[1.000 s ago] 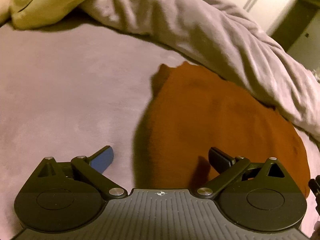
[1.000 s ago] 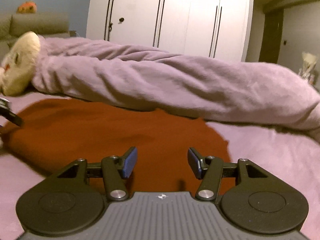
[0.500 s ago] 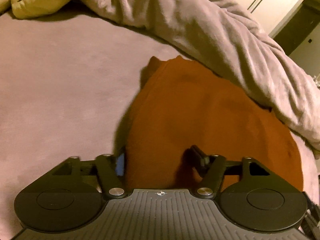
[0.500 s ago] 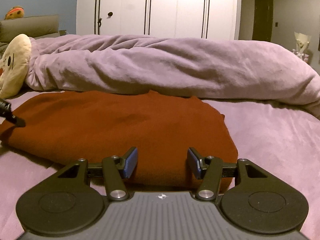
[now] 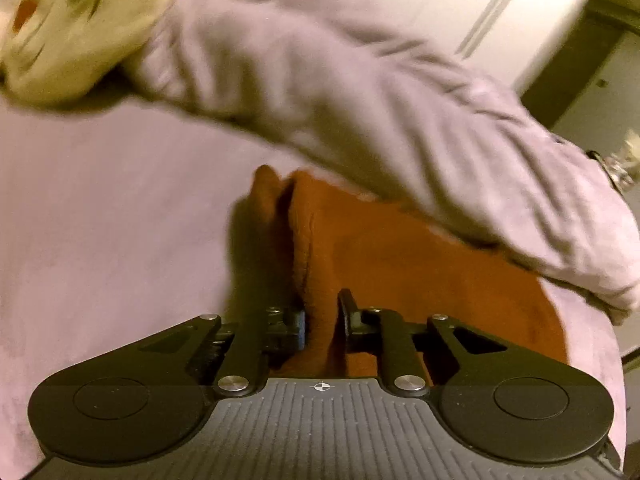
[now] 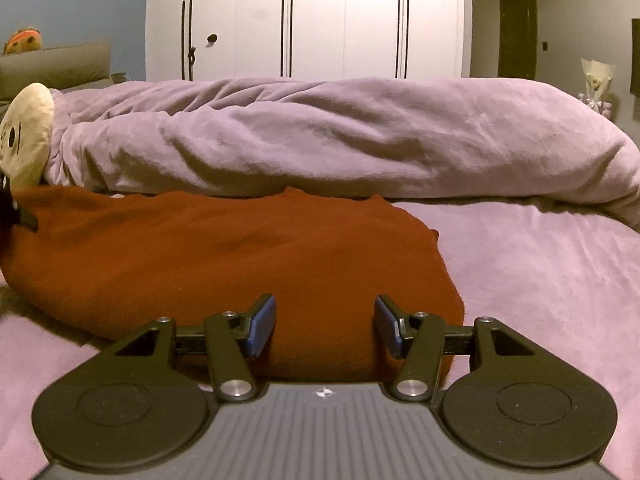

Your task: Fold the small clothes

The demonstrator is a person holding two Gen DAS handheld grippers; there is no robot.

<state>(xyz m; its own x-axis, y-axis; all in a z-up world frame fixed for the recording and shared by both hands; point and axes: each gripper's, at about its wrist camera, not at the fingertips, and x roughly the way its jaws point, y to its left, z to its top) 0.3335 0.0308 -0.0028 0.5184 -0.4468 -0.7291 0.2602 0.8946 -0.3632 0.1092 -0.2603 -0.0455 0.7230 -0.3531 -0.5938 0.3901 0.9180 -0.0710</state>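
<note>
A rust-orange garment (image 6: 240,256) lies flat on the purple bed sheet (image 6: 540,264). In the left wrist view the garment (image 5: 420,264) has its left edge bunched up into a ridge. My left gripper (image 5: 322,318) is shut on that edge, with cloth pinched between the jaws. My right gripper (image 6: 325,326) is open, low over the garment's near right corner, with the cloth between and under its fingers. The left gripper's tip (image 6: 16,212) shows at the far left of the right wrist view.
A rolled purple duvet (image 6: 340,136) lies across the bed right behind the garment. A cream plush cushion with a face (image 5: 76,20) sits at the left end. White wardrobes (image 6: 308,20) stand behind the bed.
My left gripper went from wide open to shut on the garment's left edge and lifted it into a ridge. My right gripper came lower and closer to the near right corner, still open.
</note>
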